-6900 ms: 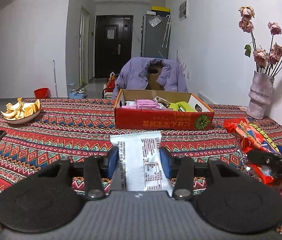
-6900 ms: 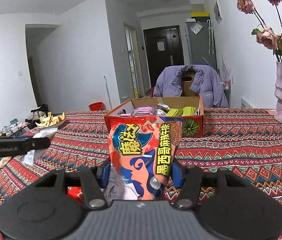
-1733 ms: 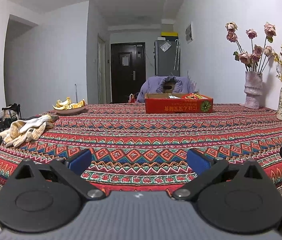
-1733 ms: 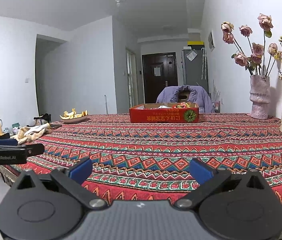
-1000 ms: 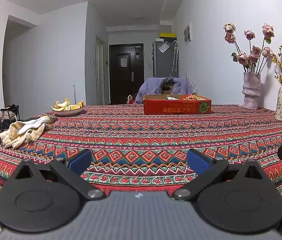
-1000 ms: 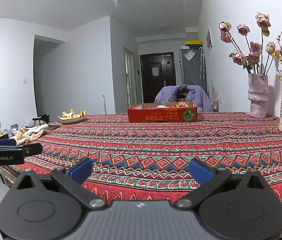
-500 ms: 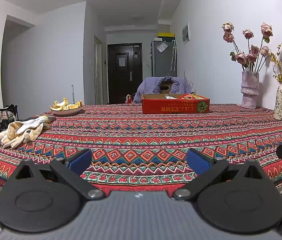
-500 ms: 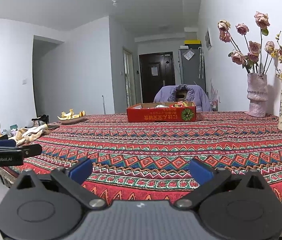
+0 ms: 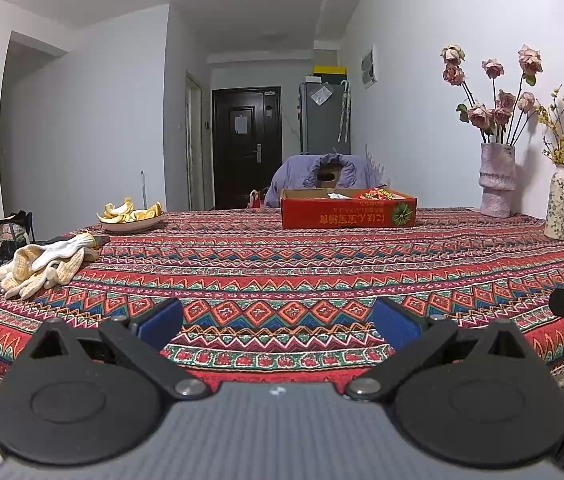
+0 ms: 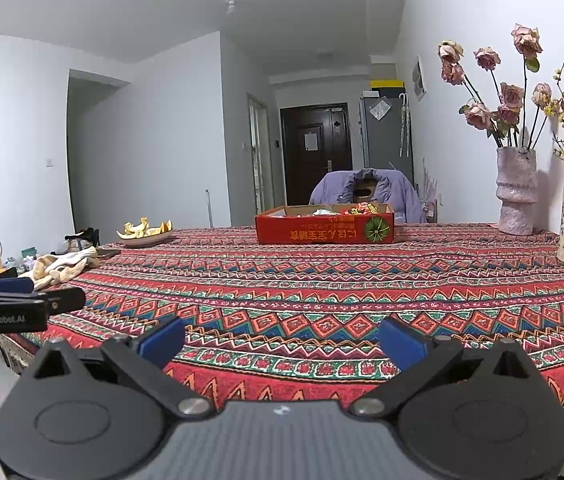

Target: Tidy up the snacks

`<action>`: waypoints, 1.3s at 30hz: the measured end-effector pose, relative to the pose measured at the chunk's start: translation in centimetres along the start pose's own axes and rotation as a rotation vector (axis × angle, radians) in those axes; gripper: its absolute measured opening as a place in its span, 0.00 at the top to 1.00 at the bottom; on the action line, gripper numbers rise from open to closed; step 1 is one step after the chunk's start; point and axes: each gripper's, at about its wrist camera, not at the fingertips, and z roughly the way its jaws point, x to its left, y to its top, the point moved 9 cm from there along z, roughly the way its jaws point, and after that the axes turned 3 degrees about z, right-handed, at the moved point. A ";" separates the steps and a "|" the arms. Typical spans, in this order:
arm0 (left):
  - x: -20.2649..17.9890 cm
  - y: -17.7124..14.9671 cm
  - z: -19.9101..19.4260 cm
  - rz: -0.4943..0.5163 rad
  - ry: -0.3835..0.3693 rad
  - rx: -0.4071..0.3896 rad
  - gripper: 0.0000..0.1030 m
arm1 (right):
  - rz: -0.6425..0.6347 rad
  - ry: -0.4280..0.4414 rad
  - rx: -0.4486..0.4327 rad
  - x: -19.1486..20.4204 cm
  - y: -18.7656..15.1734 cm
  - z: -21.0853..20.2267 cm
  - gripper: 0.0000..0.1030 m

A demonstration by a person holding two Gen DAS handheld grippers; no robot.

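Snacks [image 9: 376, 194] lay in the red box [image 9: 348, 213] at the desk's [image 9: 282, 276] far side, both hand-held grippers [image 9: 277, 322] [image 10: 282, 340] apart and empty, so the sorting looked finished.

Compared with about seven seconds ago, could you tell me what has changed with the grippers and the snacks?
Both grippers let go: the left gripper no longer holds the white packet, nor the right gripper the orange bag. Both now stand open at the table's near edge, far back from the red box, which holds snacks. Vases, bowl and gloves stayed put.
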 end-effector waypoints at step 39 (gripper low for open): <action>0.0 0.5 -0.6 -0.001 0.023 -0.032 0.00 | 0.007 -0.007 0.008 -0.3 -0.2 0.1 0.00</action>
